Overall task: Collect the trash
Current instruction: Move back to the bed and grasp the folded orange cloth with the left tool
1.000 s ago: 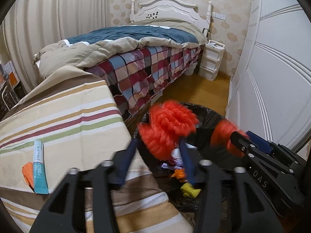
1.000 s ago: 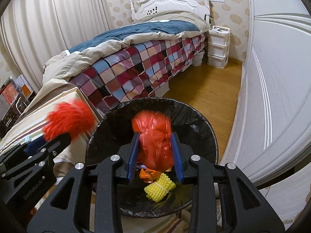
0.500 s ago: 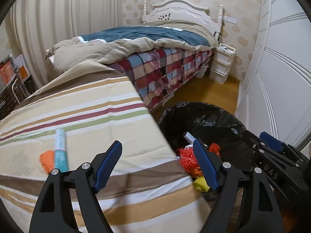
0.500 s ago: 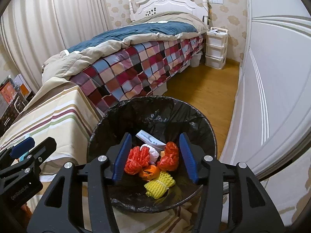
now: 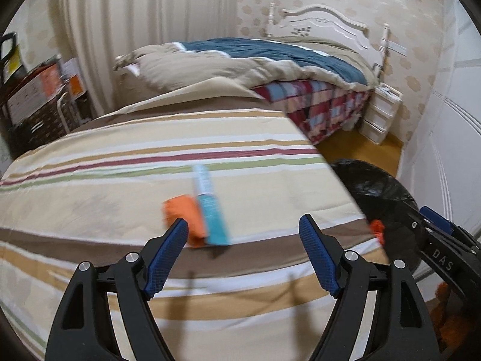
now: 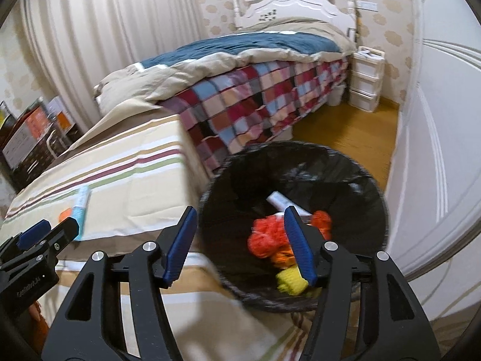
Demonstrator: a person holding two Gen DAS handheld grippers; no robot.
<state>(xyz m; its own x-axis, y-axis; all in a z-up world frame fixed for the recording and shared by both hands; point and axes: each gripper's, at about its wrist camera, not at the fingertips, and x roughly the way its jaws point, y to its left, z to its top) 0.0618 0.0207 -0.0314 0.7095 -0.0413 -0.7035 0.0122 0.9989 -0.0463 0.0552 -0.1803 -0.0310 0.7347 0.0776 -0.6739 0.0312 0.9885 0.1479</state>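
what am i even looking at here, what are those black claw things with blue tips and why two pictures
Those claws are hand-held grippers; a person carries one in each hand to collect trash. Each has a camera looking along its two fingers, hence two pictures. The left gripper looks over a striped cloth where a teal tube and an orange scrap lie side by side. Its jaws are open and empty. The right gripper looks at a black-lined trash bin holding red-orange net bags, a yellow foam net and a white packet. Its jaws are opening, with nothing between them. Behind stands a bed.
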